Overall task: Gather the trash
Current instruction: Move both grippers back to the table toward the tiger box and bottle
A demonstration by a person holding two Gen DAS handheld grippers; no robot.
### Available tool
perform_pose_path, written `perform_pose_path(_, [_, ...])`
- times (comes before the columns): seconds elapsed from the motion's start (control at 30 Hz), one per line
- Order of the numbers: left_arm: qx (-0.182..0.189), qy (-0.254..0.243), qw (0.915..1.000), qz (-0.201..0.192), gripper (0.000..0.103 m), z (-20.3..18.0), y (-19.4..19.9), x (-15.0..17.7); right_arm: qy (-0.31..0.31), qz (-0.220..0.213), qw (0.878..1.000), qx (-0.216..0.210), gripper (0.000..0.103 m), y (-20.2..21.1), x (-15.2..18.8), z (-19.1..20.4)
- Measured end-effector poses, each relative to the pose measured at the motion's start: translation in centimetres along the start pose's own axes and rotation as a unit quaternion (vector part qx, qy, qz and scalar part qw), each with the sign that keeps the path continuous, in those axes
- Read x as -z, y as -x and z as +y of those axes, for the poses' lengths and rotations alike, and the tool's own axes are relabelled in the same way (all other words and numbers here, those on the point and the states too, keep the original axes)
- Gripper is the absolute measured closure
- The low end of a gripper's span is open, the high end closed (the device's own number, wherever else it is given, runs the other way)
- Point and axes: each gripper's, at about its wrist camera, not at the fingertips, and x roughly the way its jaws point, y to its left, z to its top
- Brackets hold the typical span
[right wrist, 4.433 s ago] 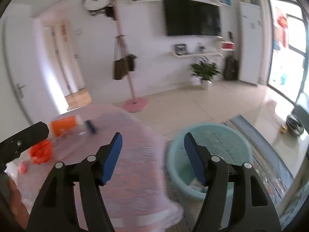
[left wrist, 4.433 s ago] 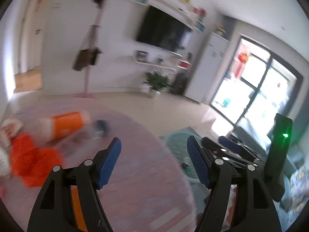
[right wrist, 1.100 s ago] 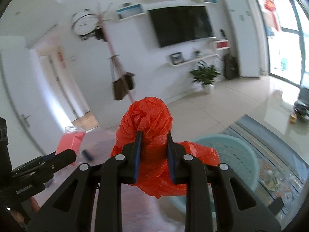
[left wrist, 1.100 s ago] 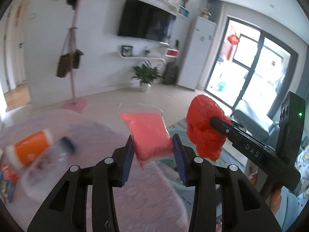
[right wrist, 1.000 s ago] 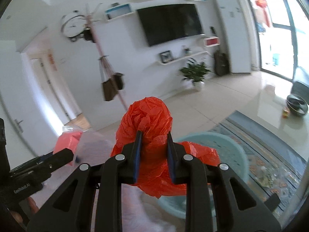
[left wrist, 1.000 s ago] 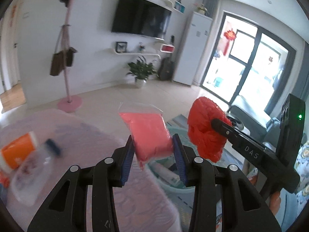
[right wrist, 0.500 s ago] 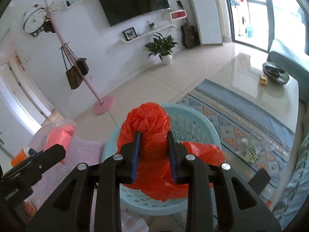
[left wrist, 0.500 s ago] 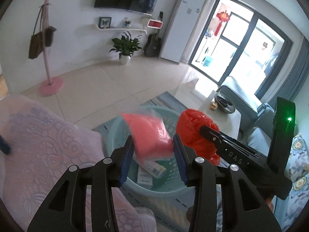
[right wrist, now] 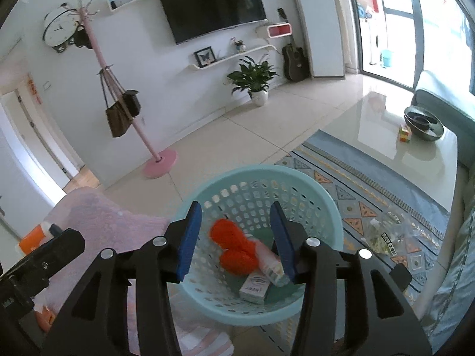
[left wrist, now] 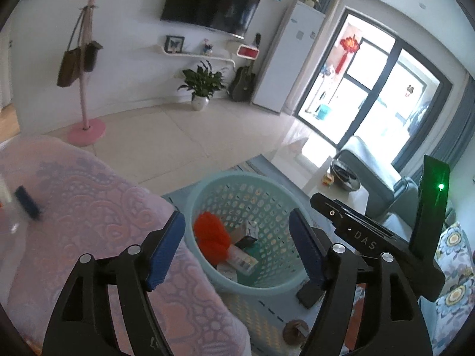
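Pink tablecloth (left wrist: 89,207) blurs at your left, its bottle (left wrist: 17,204) cut off. Your left gripper (left wrist: 237,246) and right gripper (right wrist: 236,237), jaws opening and empty, flank the basket (right wrist: 323,195); orange trash (right wrist: 234,246) lies inside.

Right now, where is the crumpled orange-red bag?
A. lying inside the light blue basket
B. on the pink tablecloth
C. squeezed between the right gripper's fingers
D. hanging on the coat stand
A. The orange-red bag lies down inside the light blue basket among boxes, and the right gripper above it has nothing between its opening fingers.
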Motion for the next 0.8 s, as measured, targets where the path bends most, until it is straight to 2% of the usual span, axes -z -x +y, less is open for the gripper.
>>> perform_pose_path(0.23, [-0.020,0.006,0.9985,-0.050,0.032,0.8,5.6,0.6,0.051,-0.030,0.998,-0.021,0.058,3.2,0.3,4.5])
perform_pose_path(0.5, [-0.076,0.021,0.9916,-0.102,0.030,3.3,12.4,2.3,0.122,-0.051,0.989,-0.067,0.046,5.9,1.8,11.3])
perform_pose_path(0.6, [-0.097,0.038,0.9873,-0.119,0.030,5.3,15.2,3.2,0.146,-0.056,0.984,-0.086,0.039,6.8,2.7,14.2])
perform_pose_path(0.8, [-0.161,0.078,0.9732,-0.145,0.027,10.6,20.7,5.2,0.186,-0.042,0.973,-0.130,0.031,7.3,5.0,20.3])
